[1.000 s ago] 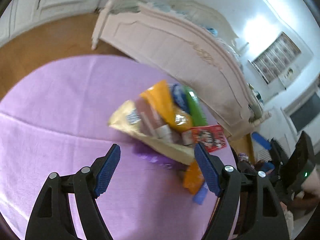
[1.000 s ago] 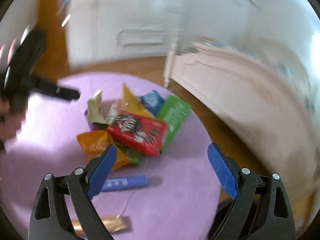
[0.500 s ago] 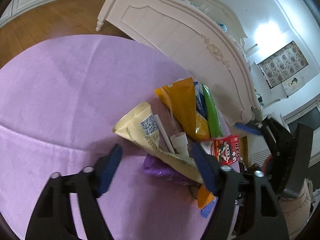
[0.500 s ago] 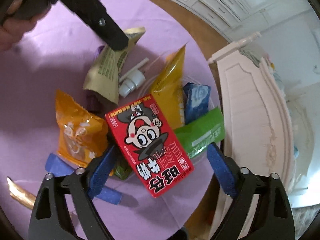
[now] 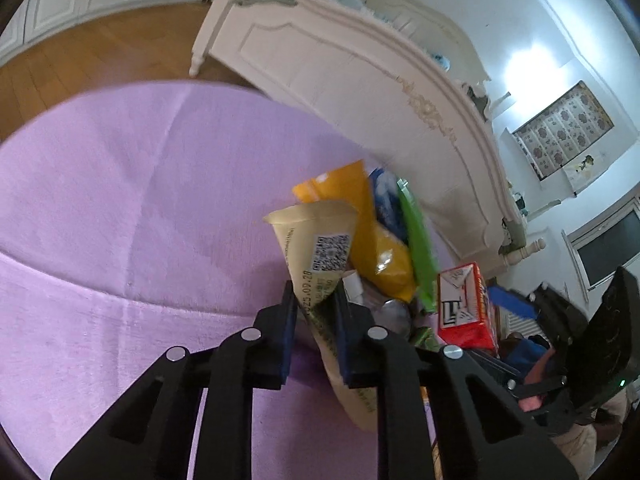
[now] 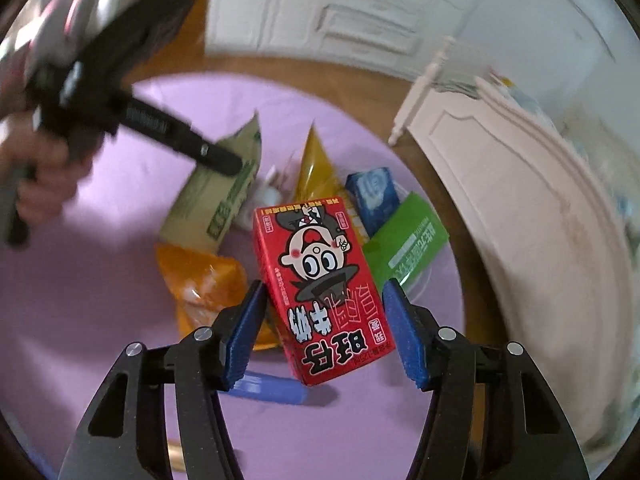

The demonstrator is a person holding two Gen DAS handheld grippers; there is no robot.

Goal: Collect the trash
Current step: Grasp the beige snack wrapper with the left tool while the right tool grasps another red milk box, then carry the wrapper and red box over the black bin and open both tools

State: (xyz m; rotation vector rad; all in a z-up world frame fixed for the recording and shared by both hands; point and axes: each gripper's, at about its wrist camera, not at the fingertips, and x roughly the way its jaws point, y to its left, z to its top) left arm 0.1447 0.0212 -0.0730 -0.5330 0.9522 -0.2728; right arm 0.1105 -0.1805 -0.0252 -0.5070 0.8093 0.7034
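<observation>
Already the red carton (image 6: 326,292) stands between the closing pads of the right claw (image 6: 324,336), long axis along the fingers, above the purple surface (image 6: 120,300), while the left claw (image 5: 314,320) pinches the cream pouch (image 5: 320,248).

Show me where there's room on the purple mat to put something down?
The purple mat lies bare between the wooden floor and the cream pouch. It is crowded by the white bed frame, where wrappers pile around the red carton.
</observation>
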